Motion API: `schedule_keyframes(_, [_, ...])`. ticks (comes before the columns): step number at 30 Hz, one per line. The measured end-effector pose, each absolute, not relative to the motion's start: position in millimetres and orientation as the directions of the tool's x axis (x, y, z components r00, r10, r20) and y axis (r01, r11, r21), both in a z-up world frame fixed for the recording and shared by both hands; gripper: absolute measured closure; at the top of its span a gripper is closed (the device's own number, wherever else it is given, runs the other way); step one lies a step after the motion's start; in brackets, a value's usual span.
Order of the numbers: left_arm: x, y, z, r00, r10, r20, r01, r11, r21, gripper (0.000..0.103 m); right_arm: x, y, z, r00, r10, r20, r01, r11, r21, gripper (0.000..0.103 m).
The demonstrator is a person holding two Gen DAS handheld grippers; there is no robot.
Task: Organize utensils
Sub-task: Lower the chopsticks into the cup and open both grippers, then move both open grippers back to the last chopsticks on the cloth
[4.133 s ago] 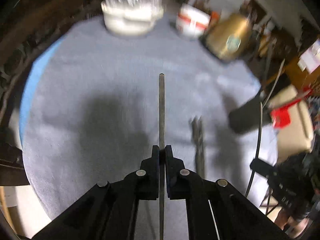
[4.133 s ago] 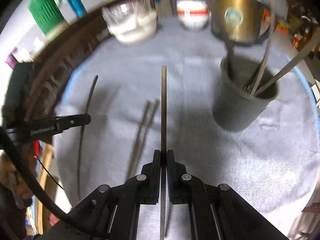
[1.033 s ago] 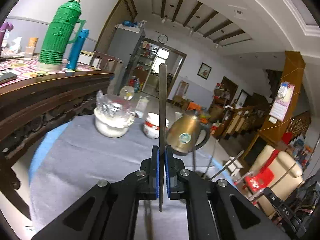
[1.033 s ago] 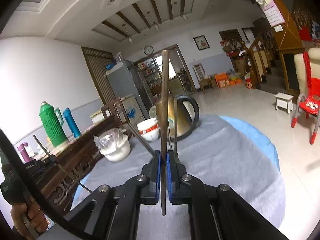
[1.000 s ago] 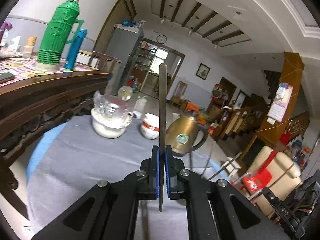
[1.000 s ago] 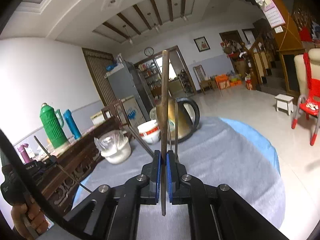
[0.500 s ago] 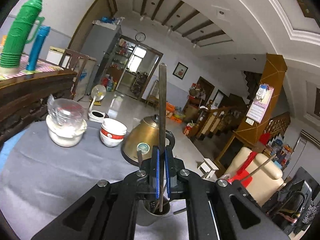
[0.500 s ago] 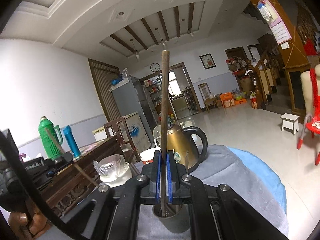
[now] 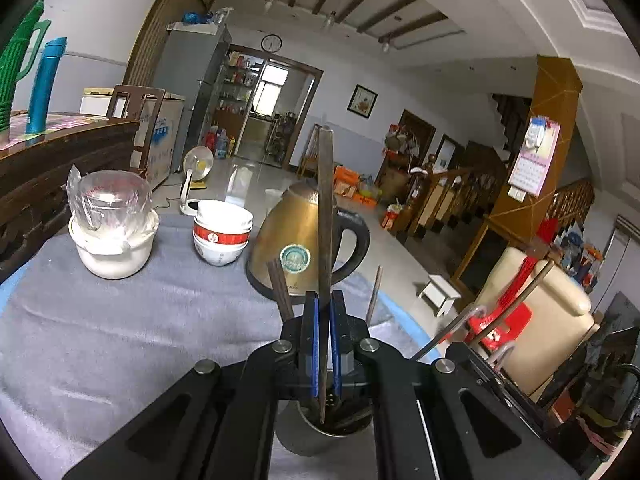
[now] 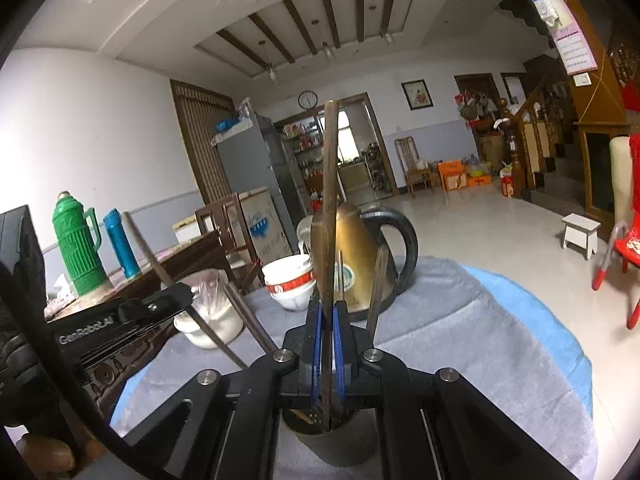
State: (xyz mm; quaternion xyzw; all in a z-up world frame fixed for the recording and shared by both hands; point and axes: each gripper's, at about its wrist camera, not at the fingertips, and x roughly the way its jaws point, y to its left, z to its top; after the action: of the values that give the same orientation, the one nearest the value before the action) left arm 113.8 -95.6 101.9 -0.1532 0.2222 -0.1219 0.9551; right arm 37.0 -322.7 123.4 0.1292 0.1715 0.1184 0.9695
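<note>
Each black two-finger gripper, left (image 9: pixel 325 344) and right (image 10: pixel 328 344), squeezed one long brown chopstick (image 9: pixel 325 216) upright. The tips pointed into the round grey cup (image 10: pixel 340 446) so they could drop in with the other sticks.

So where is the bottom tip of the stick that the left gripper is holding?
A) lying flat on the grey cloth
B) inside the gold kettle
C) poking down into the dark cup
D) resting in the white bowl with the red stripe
C: in the left wrist view the left gripper is shut on the chopstick, whose lower end dips into the mouth of the dark cup just below it.
</note>
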Motion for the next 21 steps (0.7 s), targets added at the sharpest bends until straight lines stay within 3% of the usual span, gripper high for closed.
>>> schedule_keyframes(11, [126.9,-109.2,78.0,0.807,-0.324,-0.494,0.184,0.932,-0.312,0.097,51.6,-309.5,95.4,0.875,0.258,-0.409,-0.169,0.956,0.241,0.096])
schedule_keyframes(13, [124.4,-106.4,79.5,0.798,-0.314,-0.515,0.163,0.934,-0.317,0.087,56.7,-304.3,90.4,0.855,0.24,-0.46,-0.157,0.965,0.212,0.096])
schedule_keyframes(14, [121.6,-103.7,82.7,0.798,-0.313,-0.515,0.157,0.933,-0.324,0.07,57.6,-302.2,89.3,0.848,0.222,-0.482,-0.146,0.971,0.191,0.095])
schedule_keyframes(16, [109.6,-93.0,93.2,0.816,-0.313,-0.486,0.149,0.926,-0.346,0.053,55.4,-302.8,91.2,0.845,0.191,-0.5,-0.12,0.978,0.172,0.093])
schedule_keyframes(20, [81.7,-69.3,111.5,0.857,-0.277,-0.434,0.125,0.929,-0.347,0.045,38.8,-311.2,107.4,0.869,0.136,-0.475,-0.067,0.985,0.16,0.088])
schedule_keyframes(21, [71.9,-59.5,115.1,0.866,-0.265,-0.424,0.115,0.931,-0.346,0.044,34.1,-314.1,112.0,0.875,0.125,-0.467,-0.055,0.986,0.161,0.079])
